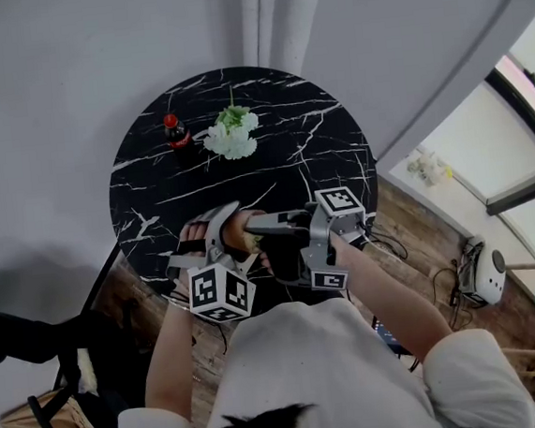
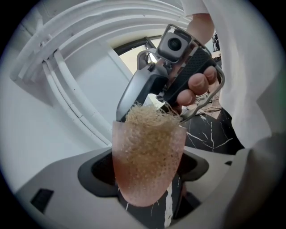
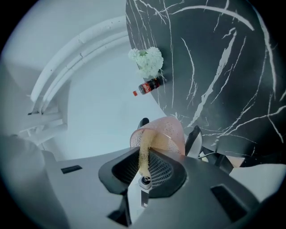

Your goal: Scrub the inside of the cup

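My left gripper (image 1: 224, 229) is shut on a pink translucent cup (image 2: 148, 172), held over the near edge of the table. In the right gripper view the cup's (image 3: 166, 134) mouth faces the camera, with a left-gripper finger (image 3: 193, 139) on each side of it. My right gripper (image 3: 144, 166) is shut on a tan loofah scrubber (image 3: 143, 154) whose far end reaches into the cup. Through the cup wall the loofah (image 2: 149, 129) fills most of the inside and bulges above the rim. The right gripper (image 2: 154, 96) comes in from above the cup.
A round black marble table (image 1: 318, 147) stands against a grey wall. At its far side are a small cola bottle (image 1: 177, 132) and a bunch of white flowers (image 1: 233, 136). Wooden floor and cables lie to the right.
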Motion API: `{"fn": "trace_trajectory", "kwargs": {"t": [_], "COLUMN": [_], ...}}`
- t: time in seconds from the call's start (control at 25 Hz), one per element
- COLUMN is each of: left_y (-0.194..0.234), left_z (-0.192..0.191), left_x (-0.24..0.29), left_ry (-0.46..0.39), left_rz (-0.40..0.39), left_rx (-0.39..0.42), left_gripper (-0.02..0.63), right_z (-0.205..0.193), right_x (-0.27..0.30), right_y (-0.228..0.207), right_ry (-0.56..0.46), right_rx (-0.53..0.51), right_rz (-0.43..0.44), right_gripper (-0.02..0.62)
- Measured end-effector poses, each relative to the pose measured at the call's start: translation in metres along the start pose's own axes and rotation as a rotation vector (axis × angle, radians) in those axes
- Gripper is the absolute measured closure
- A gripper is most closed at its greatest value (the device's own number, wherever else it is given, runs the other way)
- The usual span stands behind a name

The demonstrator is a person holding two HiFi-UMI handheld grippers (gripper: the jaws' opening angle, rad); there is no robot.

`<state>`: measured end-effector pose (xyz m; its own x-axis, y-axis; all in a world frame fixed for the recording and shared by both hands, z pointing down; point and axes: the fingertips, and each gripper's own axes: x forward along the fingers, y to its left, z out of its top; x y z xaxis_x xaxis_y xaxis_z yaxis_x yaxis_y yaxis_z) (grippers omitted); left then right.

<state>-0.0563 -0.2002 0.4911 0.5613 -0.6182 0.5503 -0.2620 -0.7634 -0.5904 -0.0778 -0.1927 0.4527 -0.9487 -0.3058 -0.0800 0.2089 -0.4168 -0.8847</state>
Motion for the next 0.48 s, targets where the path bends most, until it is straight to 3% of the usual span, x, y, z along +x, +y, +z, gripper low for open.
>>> {"fn": "trace_trajectory", "kwargs": {"t": [0.48], "left_y": [0.012], "left_z": [-0.007], "left_x": [-0.003], "left_ry": [-0.002], "left_rz": [0.047], "left_rx": [-0.036], "left_gripper": [0.23], "right_z": [0.006], "right_x": [0.008], "right_y": [0.011], "right_ry": [-0.096], "right_rx": [0.015], "right_rz": [0.111], "right_gripper": [0.538]}}
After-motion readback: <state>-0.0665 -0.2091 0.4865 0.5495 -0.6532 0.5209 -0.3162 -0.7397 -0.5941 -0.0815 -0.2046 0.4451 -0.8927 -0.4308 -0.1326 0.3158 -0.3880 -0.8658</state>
